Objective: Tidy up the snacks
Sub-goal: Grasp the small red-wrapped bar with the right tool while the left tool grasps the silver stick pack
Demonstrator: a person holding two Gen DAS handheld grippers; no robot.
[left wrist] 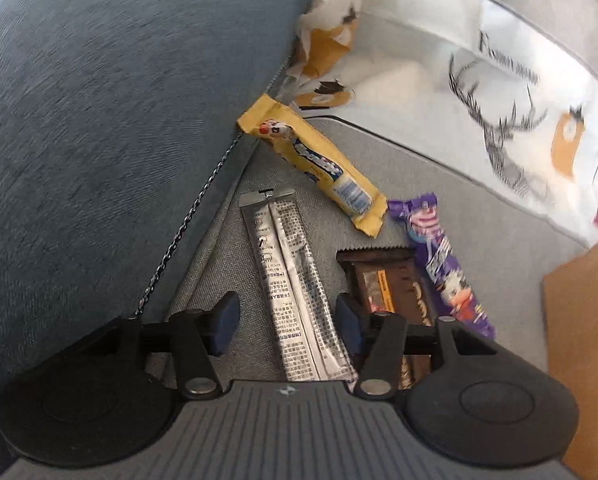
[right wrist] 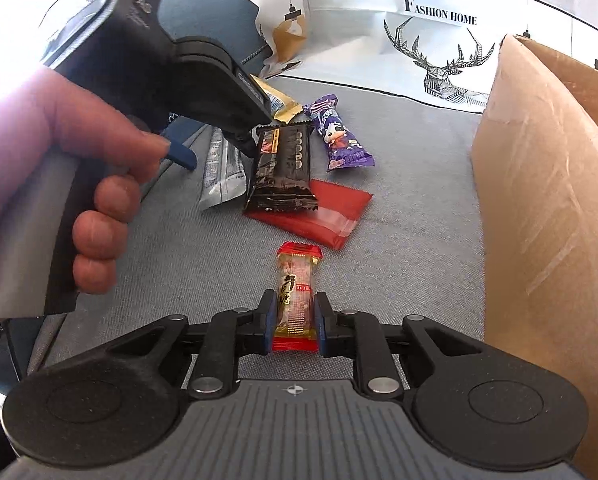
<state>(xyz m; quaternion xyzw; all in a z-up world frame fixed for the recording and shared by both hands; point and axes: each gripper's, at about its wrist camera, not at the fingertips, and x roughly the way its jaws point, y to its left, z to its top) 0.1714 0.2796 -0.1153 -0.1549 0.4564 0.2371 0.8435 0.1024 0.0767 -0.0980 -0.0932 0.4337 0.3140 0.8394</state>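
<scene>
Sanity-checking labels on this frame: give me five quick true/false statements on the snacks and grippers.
1. The right gripper is shut on the red-ended snack. True.
2. The left gripper grips the silver sachet. False: its jaws stand open around it.
3. The brown bar overlaps the red packet. True.
4. The purple snack sits inside the cardboard box. False: it lies on the grey fabric.
5. The yellow snack is held. False: it lies free.

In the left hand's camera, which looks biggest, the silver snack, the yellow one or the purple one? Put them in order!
1. The long silver foil packet looks biggest, though it lies nearest the camera.
2 and 3. The yellow wrapped bar and the purple cartoon wrapper look about alike; too close to rank.
</scene>
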